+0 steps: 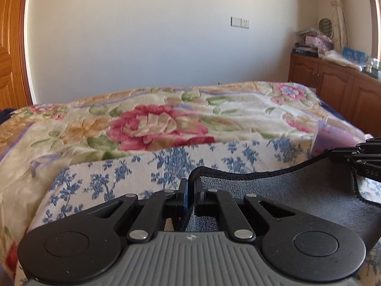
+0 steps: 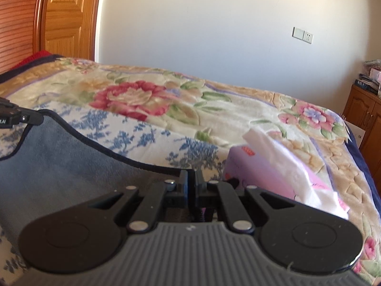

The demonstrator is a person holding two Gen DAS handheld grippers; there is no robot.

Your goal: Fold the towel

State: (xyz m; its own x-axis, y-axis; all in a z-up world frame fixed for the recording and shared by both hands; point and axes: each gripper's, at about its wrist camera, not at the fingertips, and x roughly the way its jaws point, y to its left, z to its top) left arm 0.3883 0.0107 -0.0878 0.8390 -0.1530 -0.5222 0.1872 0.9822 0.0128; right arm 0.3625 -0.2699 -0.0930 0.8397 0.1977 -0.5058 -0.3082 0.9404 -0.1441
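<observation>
A dark grey towel [image 1: 297, 190] with a black stitched hem hangs stretched between my two grippers above the bed. My left gripper [image 1: 190, 190] is shut on one corner of the hem. My right gripper [image 2: 191, 178] is shut on the other corner; the towel [image 2: 59, 162] sags to its left. In the left wrist view the right gripper [image 1: 364, 162] shows at the right edge, clamped on the towel. In the right wrist view the left gripper [image 2: 28, 118] shows at the left edge, also on the hem.
Under the towel lies a white cloth with blue flowers [image 1: 119, 178] on a floral blanket [image 1: 154, 124]. A pink tissue pack [image 2: 273, 174] lies just right of my right gripper. A wooden cabinet [image 1: 333, 83] stands at the right, a wooden door [image 2: 64, 16] at the left.
</observation>
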